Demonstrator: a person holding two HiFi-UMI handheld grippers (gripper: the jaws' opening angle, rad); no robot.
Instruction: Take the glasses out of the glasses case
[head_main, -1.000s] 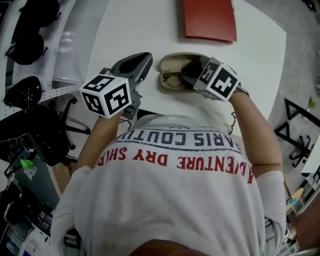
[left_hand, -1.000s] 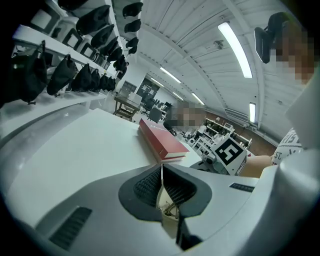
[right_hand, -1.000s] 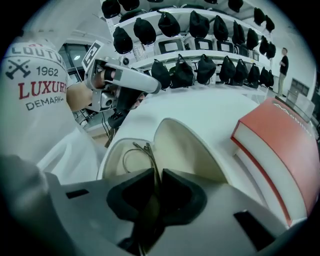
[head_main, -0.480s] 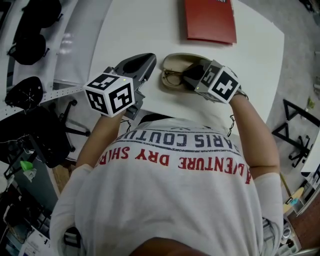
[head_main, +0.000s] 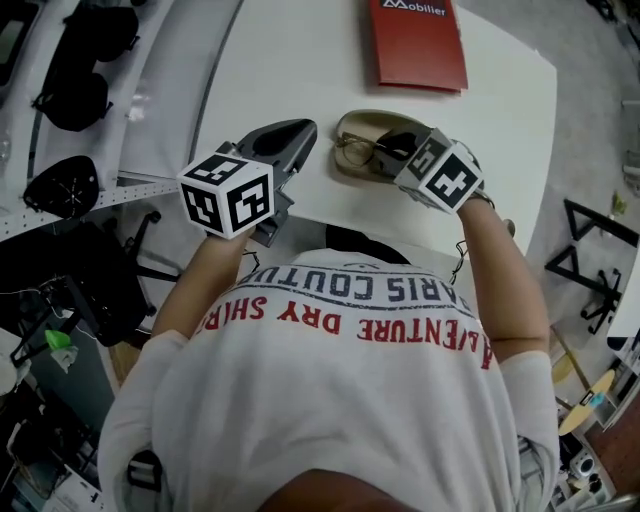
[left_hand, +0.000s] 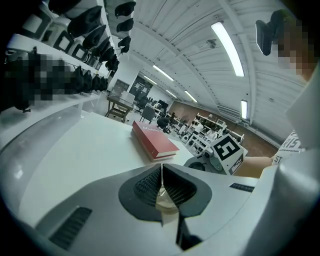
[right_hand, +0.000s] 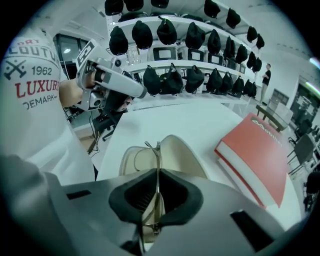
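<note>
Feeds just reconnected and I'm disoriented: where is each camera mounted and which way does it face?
Head view: on the head, facing steeply down at the table; shirt, forearms, left gripper, right gripper show.
Left gripper view: on the left gripper, along shut jaws toward the book; right gripper shows.
Right gripper view: on the right gripper, over the pinched glasses and open case; shirt, left gripper show.
Shared: all see the book.

glasses case (right_hand: 185, 157): cream inside;
glasses (head_main: 358, 150): thin pale-gold frame;
book (head_main: 417, 45): red cover, white lettering, white page edges;
table (head_main: 290, 60): plain white;
left gripper (left_hand: 161, 175), right gripper (right_hand: 157, 192): light grey shells, dark ribbed pads;
marker cubes (head_main: 228, 193): black-and-white squares;
shirt (head_main: 340, 400): white, red and navy lettering;
caps (right_hand: 172, 80): black
</note>
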